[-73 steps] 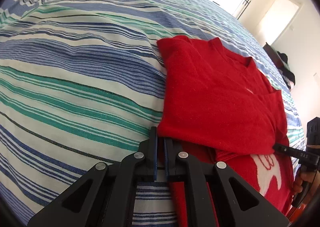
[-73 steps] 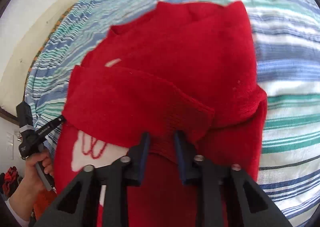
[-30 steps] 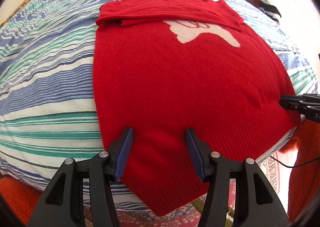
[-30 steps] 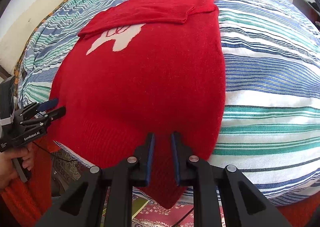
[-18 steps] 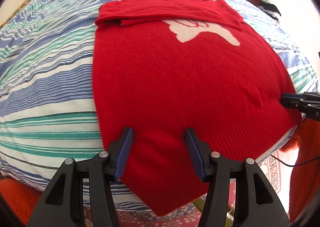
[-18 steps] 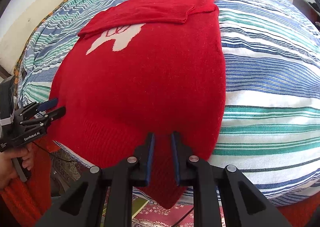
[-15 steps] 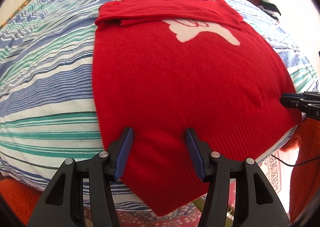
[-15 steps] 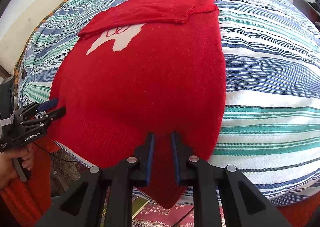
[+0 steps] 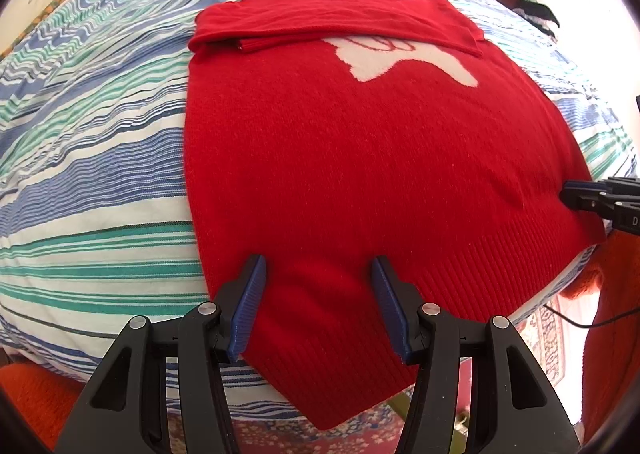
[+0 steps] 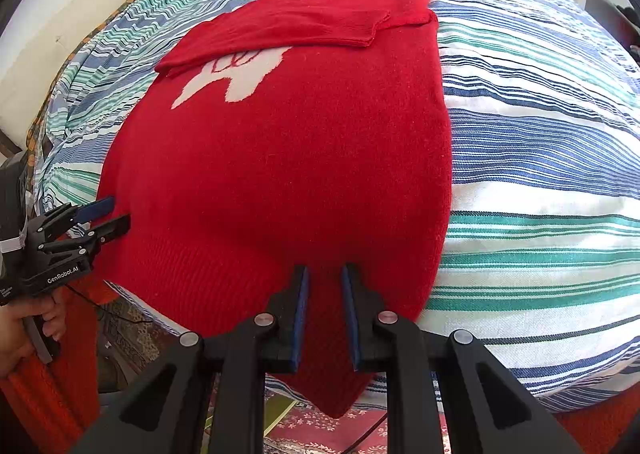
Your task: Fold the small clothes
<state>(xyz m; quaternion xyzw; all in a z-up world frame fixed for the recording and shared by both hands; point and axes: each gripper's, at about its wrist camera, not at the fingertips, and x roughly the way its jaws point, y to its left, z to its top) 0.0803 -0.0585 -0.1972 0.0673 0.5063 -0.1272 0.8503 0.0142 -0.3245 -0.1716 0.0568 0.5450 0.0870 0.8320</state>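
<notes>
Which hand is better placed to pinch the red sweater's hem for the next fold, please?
Left, likely: the left tongs stand wide open over the red sweater at its ribbed hem; the right tongs show only a narrow gap.

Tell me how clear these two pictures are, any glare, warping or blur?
Left wrist view: sharp; window glare washes out the top right corner; fisheye bulges the striped bedspread under the red sweater. Right wrist view: also sharp, evenly lit, the same bulge, dark vignette at the corners.
</notes>
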